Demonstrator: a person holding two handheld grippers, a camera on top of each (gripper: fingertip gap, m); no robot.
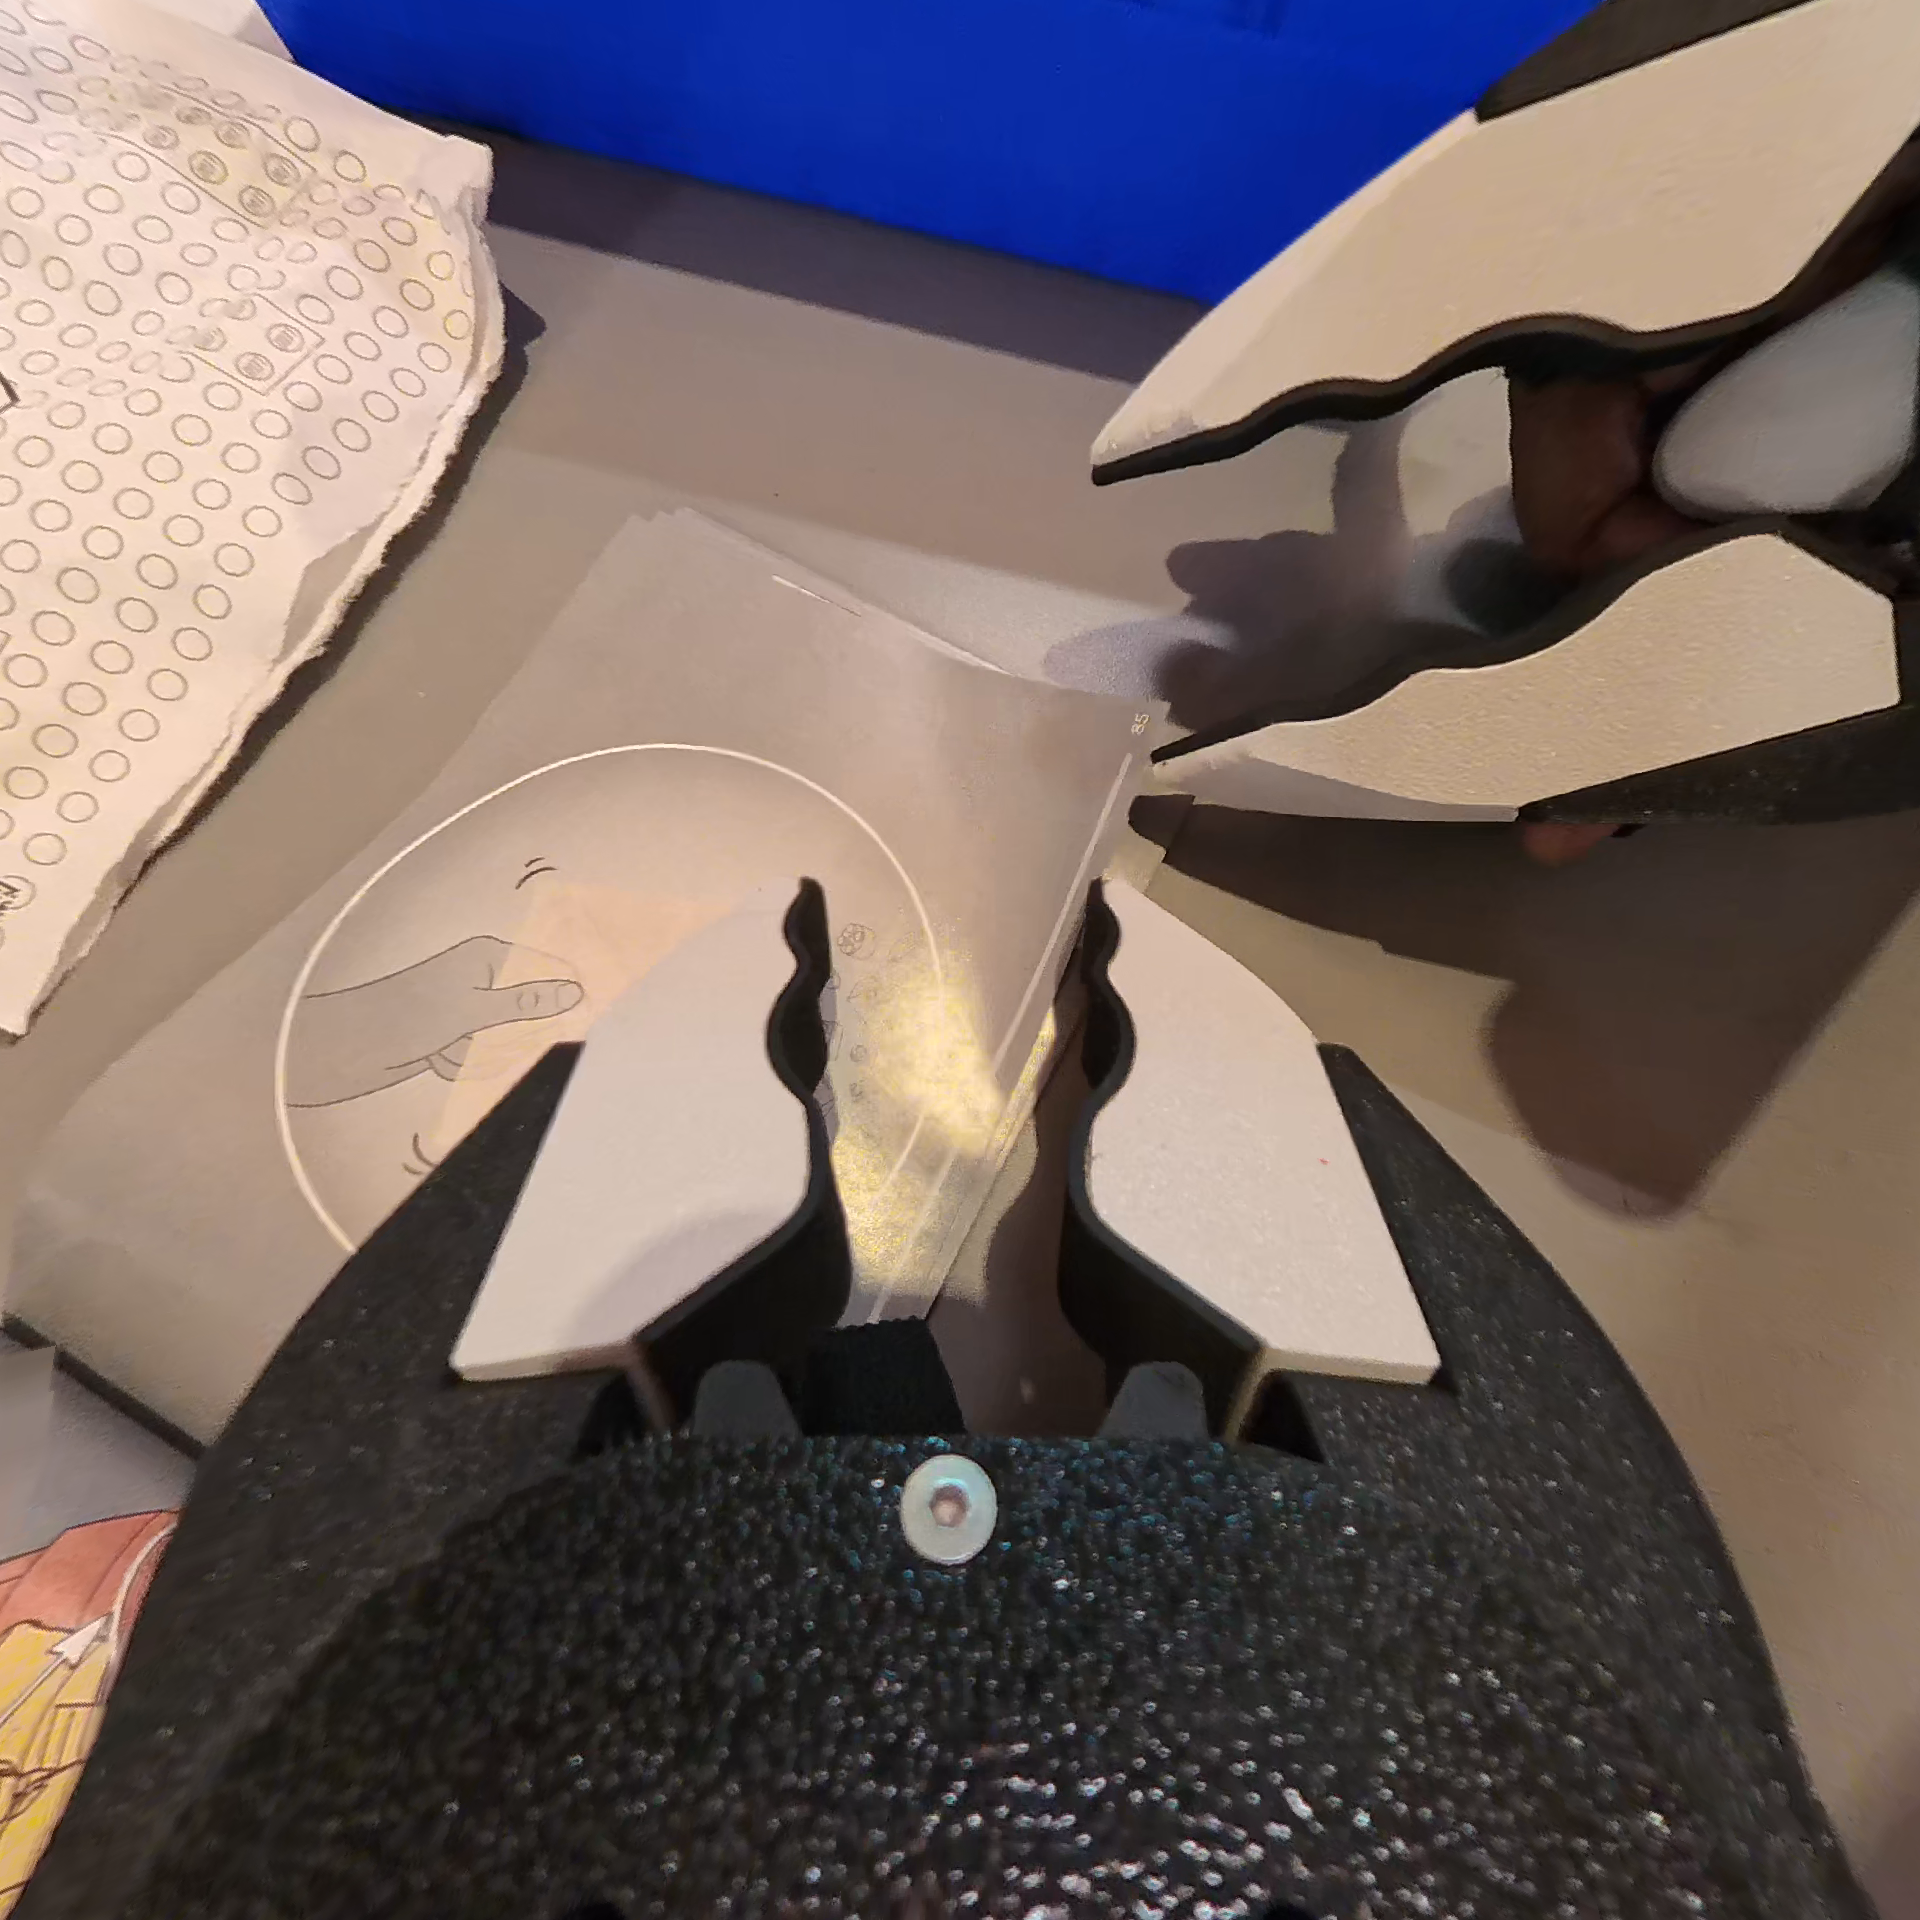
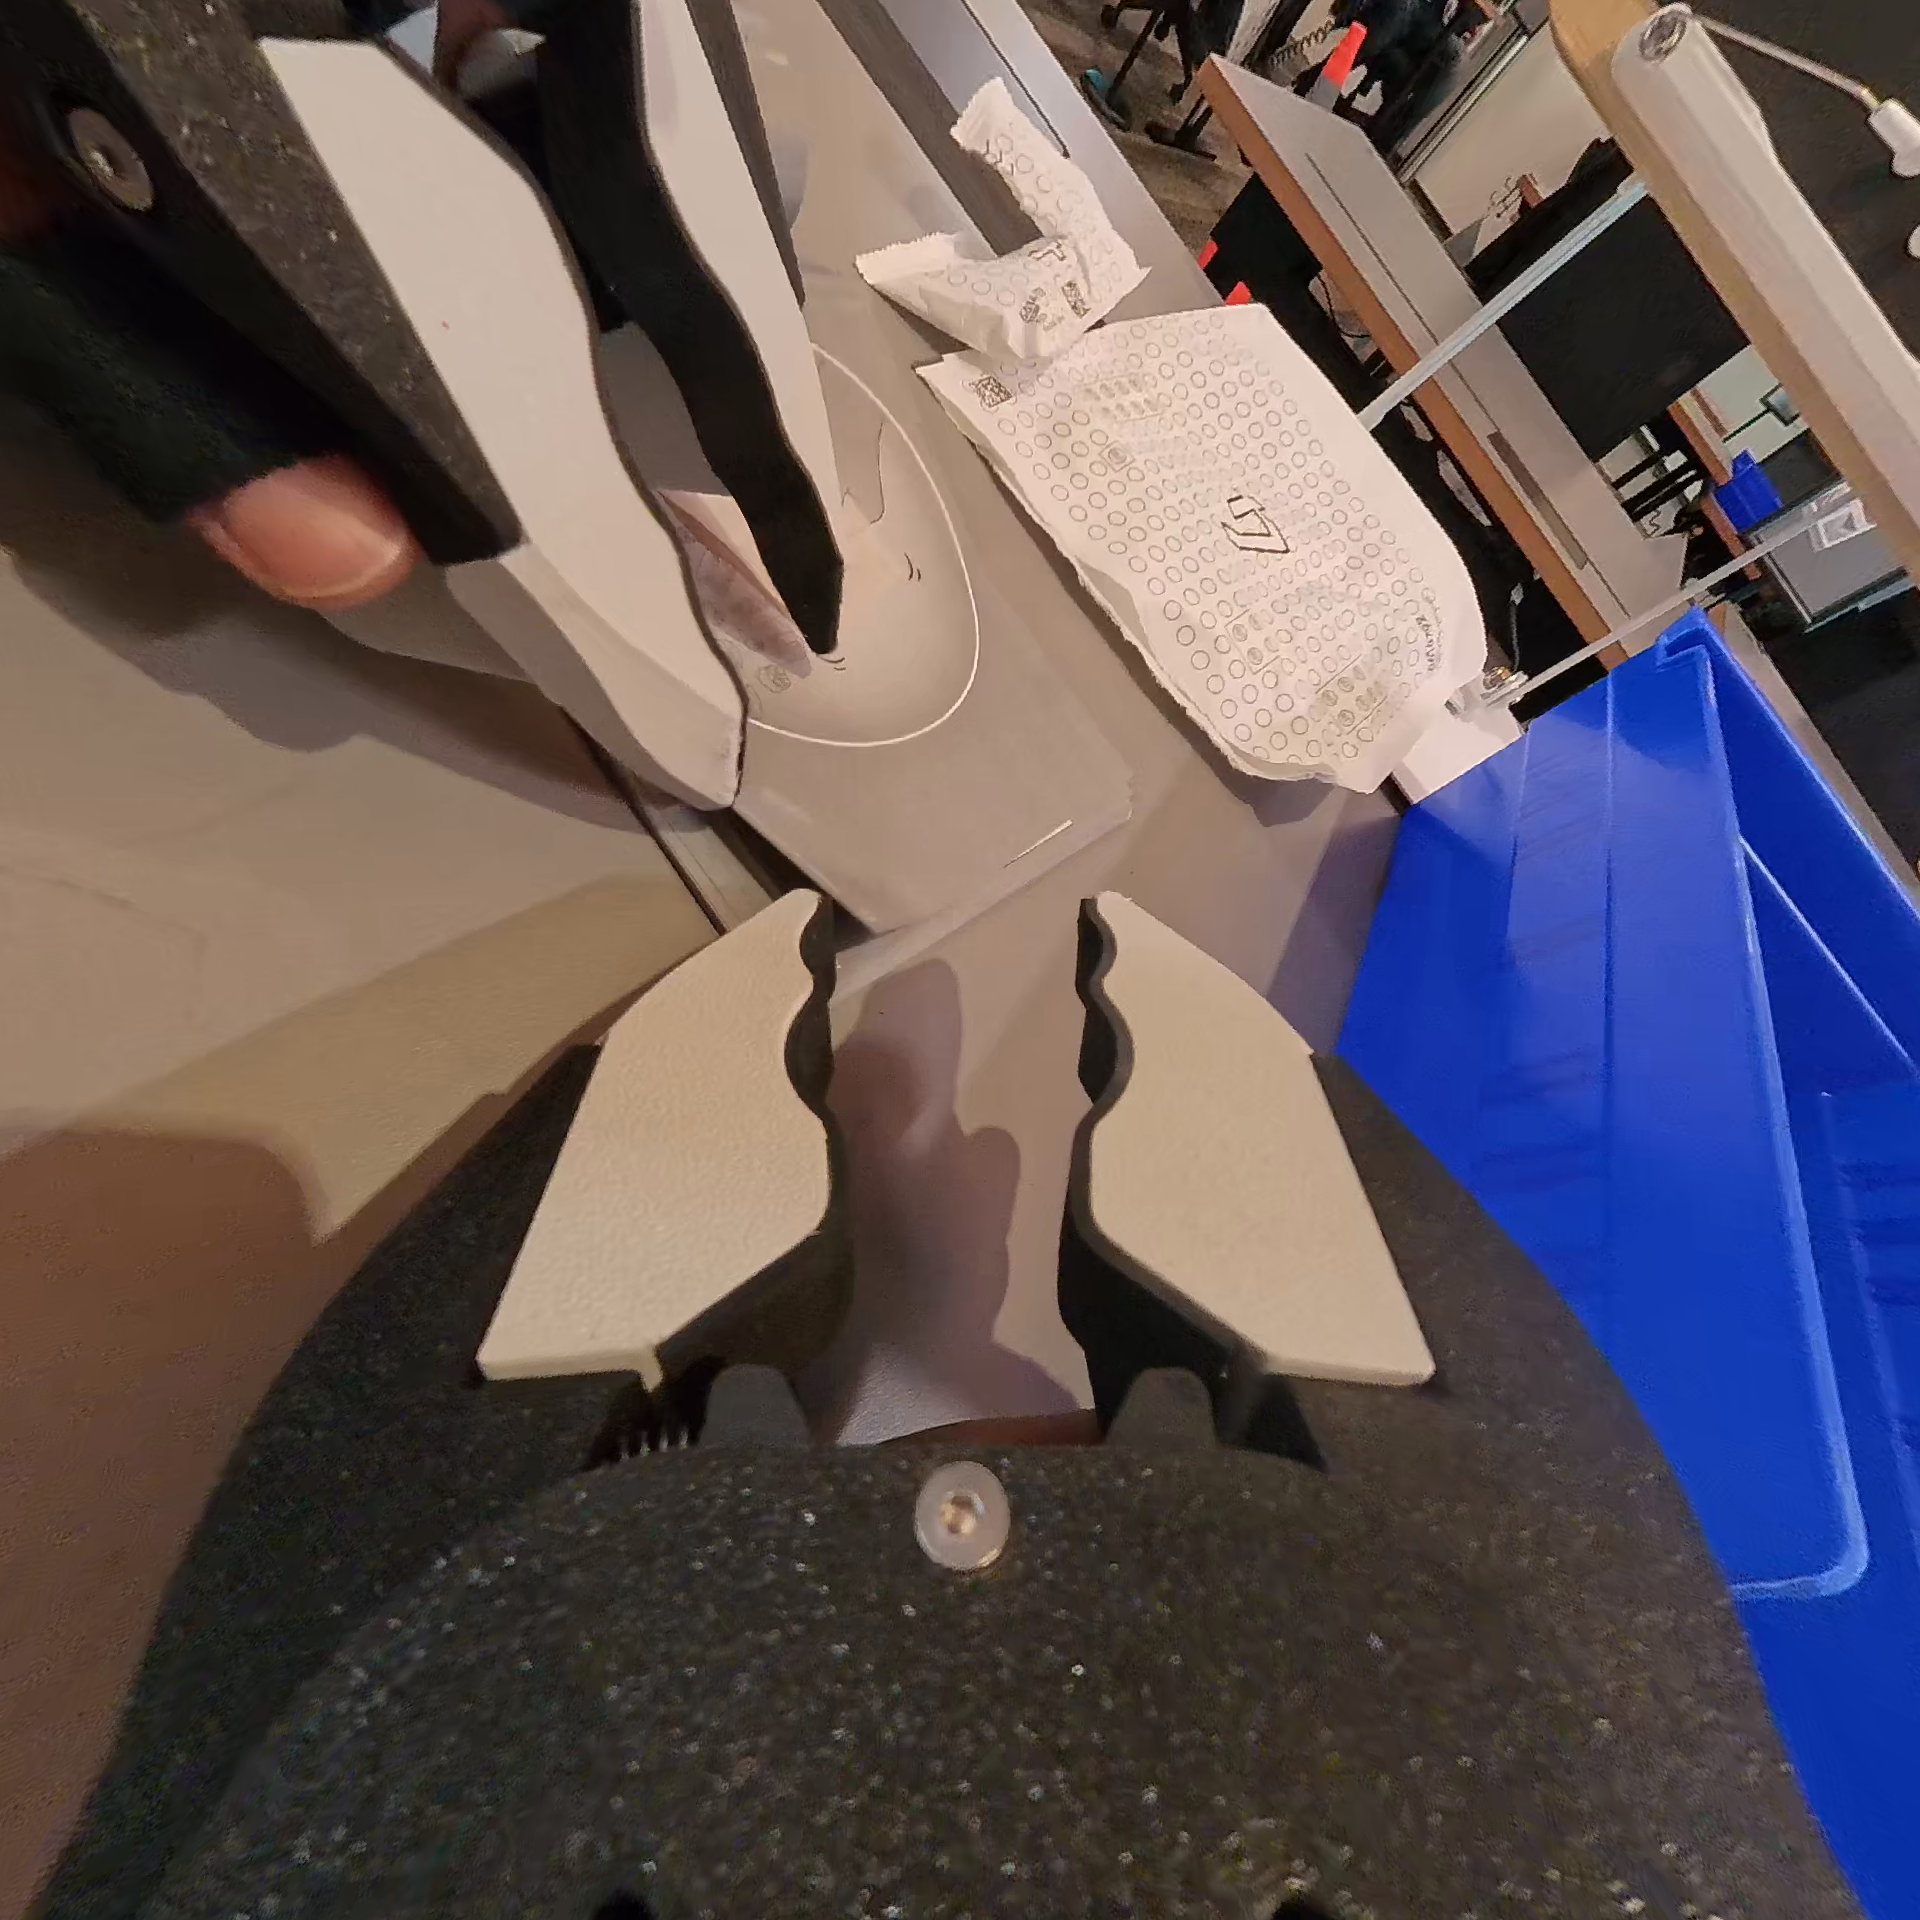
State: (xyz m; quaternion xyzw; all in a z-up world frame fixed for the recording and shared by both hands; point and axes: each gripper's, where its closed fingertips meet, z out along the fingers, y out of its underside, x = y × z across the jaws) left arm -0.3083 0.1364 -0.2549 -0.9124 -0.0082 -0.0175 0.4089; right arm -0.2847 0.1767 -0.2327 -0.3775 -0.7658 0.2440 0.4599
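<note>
**Both grippers spread over a grey booklet**

The grey booklet (image 1: 644, 790) lies flat on the grey surface (image 1: 831, 395), open at a page with a white ring and a line drawing of a hand. To its left is a large white paper bag (image 1: 187, 436) printed with small circles, its edge torn; in the right wrist view a smaller white packet (image 2: 997, 281) lies just beyond that bag.

The left gripper (image 1: 951, 904) hangs over the booklet's near right part. Its jaws stand apart, and a lifted page edge (image 1: 1081, 904) rises between them, close to the right finger; I cannot tell whether it touches that finger, and the pads do not pinch it.

To the booklet's right, the right gripper (image 2: 956, 914) hovers with its jaws released and nothing between them, only bare surface below. One fingertip (image 1: 1169, 753) sits just beside the raised page's far corner.

Farther right of the booklet stands a blue bin (image 2: 1621, 1039).
</note>
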